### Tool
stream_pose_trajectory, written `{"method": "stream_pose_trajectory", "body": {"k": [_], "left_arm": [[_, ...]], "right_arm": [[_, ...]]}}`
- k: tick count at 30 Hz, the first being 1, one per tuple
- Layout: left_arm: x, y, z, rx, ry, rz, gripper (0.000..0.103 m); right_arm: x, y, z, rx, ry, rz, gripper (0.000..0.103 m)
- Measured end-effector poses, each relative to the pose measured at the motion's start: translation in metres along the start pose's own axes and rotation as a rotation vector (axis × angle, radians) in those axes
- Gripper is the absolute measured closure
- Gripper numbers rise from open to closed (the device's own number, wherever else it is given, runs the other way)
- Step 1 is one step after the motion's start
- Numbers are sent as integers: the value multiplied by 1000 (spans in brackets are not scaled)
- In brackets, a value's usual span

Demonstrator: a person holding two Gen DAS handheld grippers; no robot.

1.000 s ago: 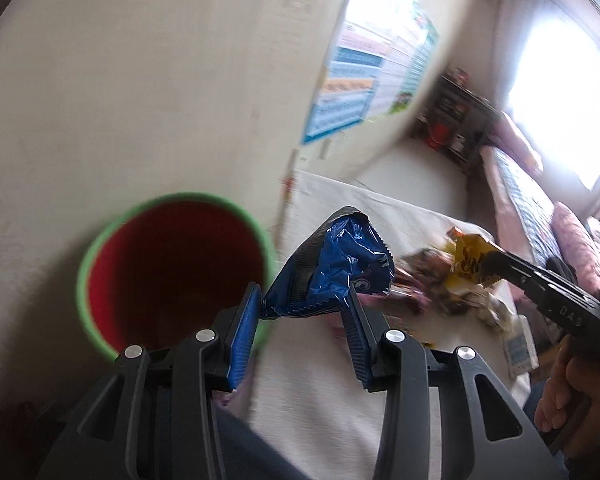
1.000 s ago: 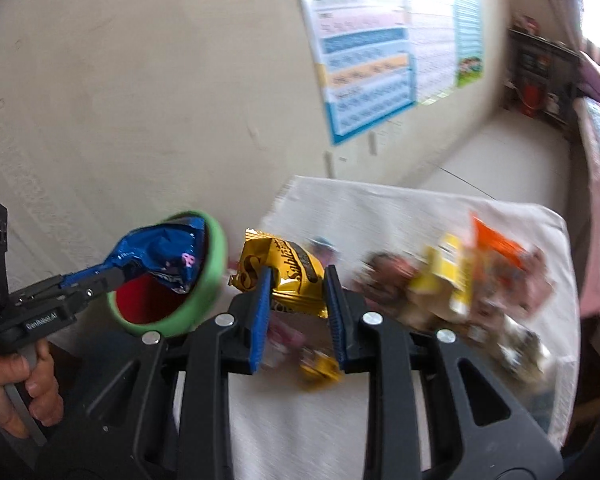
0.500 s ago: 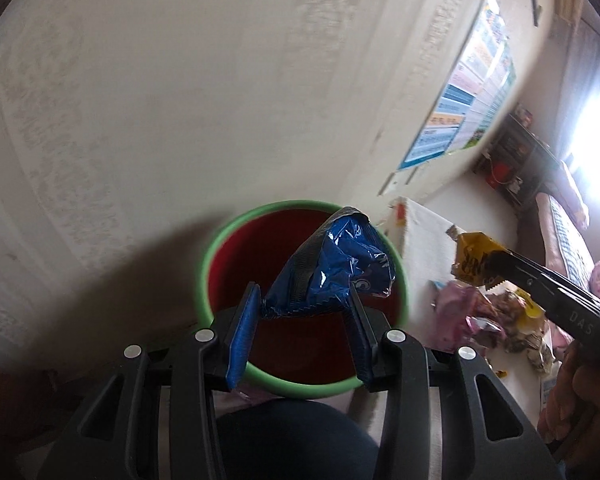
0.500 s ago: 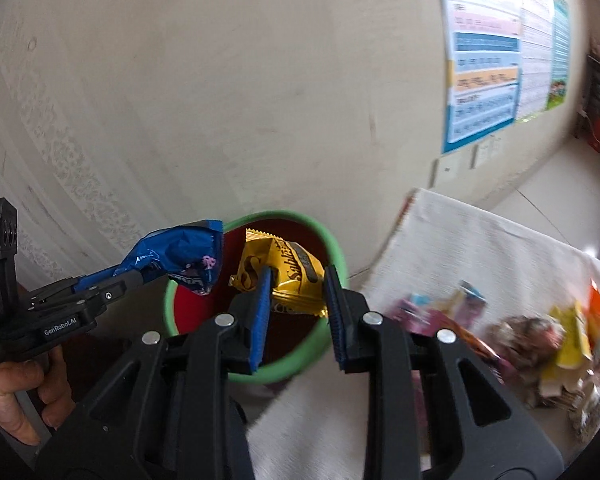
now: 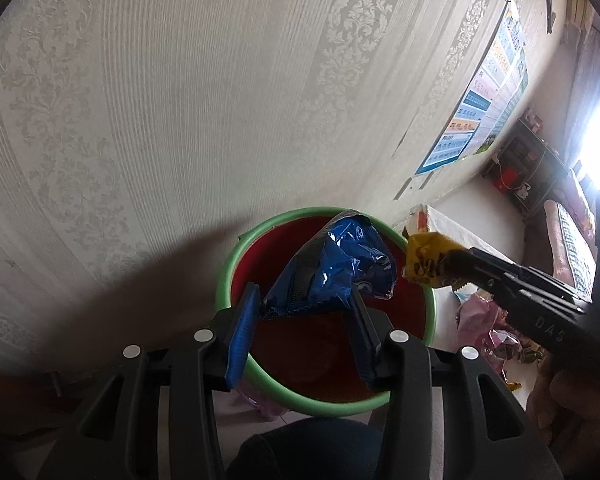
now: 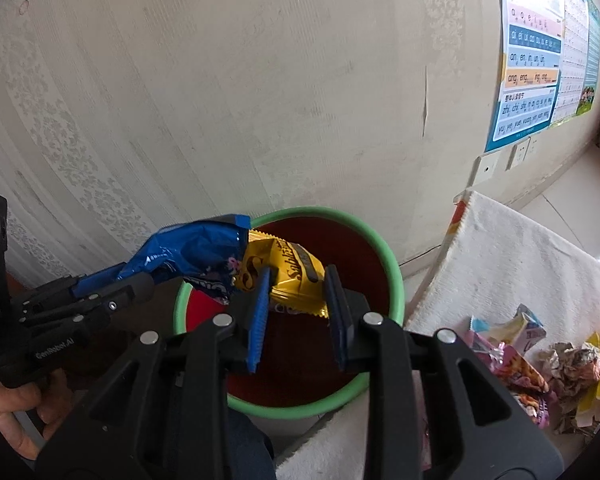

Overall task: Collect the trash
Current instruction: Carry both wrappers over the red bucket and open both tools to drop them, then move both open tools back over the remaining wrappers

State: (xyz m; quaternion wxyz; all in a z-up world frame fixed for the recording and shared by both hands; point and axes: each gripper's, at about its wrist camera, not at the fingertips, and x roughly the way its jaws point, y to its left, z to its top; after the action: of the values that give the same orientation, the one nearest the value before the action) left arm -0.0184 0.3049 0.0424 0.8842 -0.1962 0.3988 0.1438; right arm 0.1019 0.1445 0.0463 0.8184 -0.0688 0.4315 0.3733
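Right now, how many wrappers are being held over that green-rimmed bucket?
2. The blue wrapper sits in the left gripper; the yellow wrapper sits in the right gripper. Both hang above the bucket. More wrappers lie on the white cloth nearby.

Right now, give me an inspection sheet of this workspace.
Surface: white cloth beside the bin.
Job's things: blue wrapper and yellow wrapper held over the green-rimmed red bin.
Clutter: pile of wrappers on the cloth.
Grippers: left gripper shut on blue wrapper, its jaws just easing open; right gripper shut on yellow wrapper.
Cables: nothing seen.
Surroundings: patterned wall, poster.
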Motion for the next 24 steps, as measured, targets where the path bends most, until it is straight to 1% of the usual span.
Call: {"method": "stream_pose_trajectory", "body": {"k": [1,2,3,4,5,6,7,11,16,17,21,24], "left_arm": [[1,2,1,-3,-1,3,59],[3,3,3,-8,-2,11,53],[3,4,3,-14,-6,11,41],[2,6,3,-23,-14,4,32],[1,8,4,-37,-20,-5,27],[1,9,4,-44,-22,-8,18],[1,11,3,-54,-24,-17,16],[2,13,0,-69,-20,-24,13],[-1,11,-4,-71,-22,-8,8],[-1,9,-4,-66,-19,-4,8],[-3,-7,-6,-19,-16,-2,8],[-6,-22,-8,15,-11,-14,8]], "right_arm": [[4,-1,0,1,7,-8,66],[6,-2,-1,8,12,-9,54],[8,-3,-2,15,17,-7,49],[8,-4,-3,17,19,-9,45],[9,-4,-5,14,23,-16,43],[10,-4,-7,11,27,-18,42],[11,-4,-9,10,33,-20,39],[10,-8,-19,12,46,-35,28],[-1,-14,-29,25,43,-53,20],[-5,-15,-32,22,40,-61,18],[-18,-22,-45,23,41,-82,16],[-32,-30,-53,37,29,-96,9]]}}
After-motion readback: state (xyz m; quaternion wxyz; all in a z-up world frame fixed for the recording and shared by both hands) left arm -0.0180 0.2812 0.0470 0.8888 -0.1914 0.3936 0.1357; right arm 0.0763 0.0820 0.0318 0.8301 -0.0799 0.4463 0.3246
